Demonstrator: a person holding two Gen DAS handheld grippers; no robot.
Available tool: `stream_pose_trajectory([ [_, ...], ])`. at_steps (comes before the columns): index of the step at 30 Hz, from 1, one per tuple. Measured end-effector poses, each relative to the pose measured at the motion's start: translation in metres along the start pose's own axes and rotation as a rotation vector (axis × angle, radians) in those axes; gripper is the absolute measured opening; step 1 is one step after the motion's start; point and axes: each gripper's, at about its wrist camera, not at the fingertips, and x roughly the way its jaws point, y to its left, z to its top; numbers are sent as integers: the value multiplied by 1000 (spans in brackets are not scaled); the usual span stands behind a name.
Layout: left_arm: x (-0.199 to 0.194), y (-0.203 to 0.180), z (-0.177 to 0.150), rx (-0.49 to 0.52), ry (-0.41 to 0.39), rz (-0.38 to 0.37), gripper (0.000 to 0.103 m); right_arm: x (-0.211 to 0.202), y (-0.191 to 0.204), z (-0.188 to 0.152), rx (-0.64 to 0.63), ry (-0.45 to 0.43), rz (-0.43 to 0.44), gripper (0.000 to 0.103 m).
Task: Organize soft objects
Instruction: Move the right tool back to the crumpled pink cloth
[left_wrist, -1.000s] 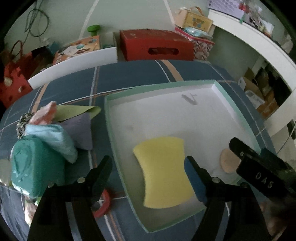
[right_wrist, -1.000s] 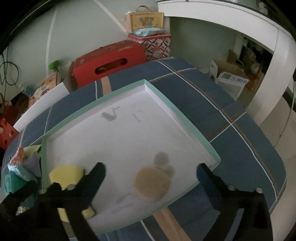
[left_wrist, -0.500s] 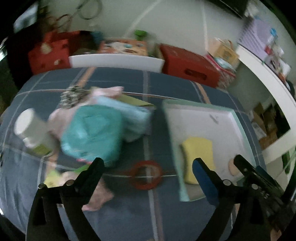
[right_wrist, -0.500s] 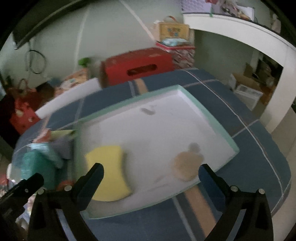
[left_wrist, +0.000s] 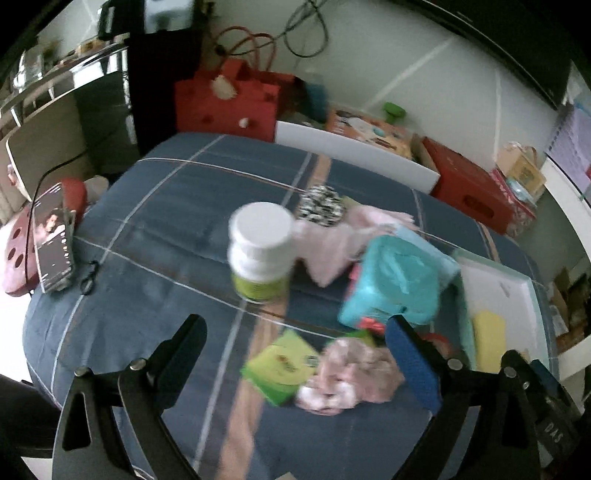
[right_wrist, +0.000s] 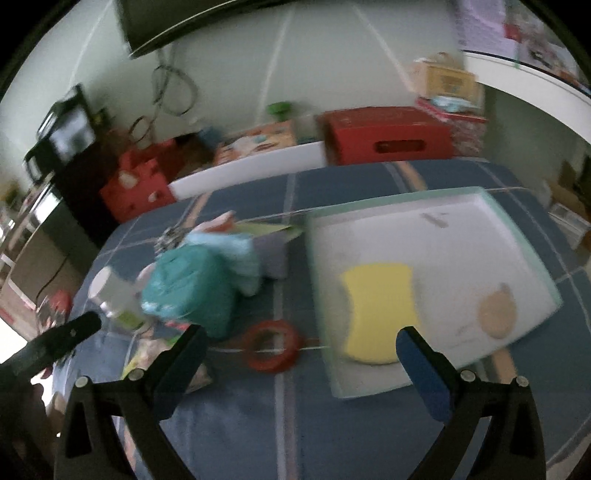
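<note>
Left wrist view: left hand-held gripper (left_wrist: 301, 354) wide open, empty, angled down over blue plaid desk (left_wrist: 155, 236). Between and just past the fingertips: pink scrunchie (left_wrist: 351, 376) beside green packet (left_wrist: 282, 363). Beyond: white-capped bottle (left_wrist: 260, 251) upright, teal soft pack (left_wrist: 397, 284) tilted, pink cloth (left_wrist: 332, 243) behind. Tray (left_wrist: 517, 280) at far right, yellow sponge (left_wrist: 487, 338) inside near its front-left corner, long axis running away from camera.

Right wrist view: right hand-held gripper (right_wrist: 301, 360) wide open, nothing between fingers. Red tape ring (right_wrist: 271, 345) flat on desk, just left of tray. Sponge in tray's near-left part, long axis front-to-back; tan round pad (right_wrist: 496, 314) near the right rim, well apart. Blurred.
</note>
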Motion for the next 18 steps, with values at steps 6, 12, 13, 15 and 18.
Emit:
stream_pose_trajectory([
  [6, 16, 29, -7, -19, 55, 70, 101, 21, 43, -12, -78, 78, 89, 103],
  [12, 37, 34, -15, -5, 134, 53, 101, 43, 73, -26, -153, 155, 119, 103],
  [13, 39, 33, -17, 3, 144, 53, 101, 46, 77, -29, -162, 165, 127, 103],
  [15, 45, 35, -19, 3, 166, 51, 101, 52, 83, -33, -178, 187, 146, 103],
  [18, 52, 43, -21, -28, 199, 48, 101, 61, 92, -39, -210, 205, 147, 103],
])
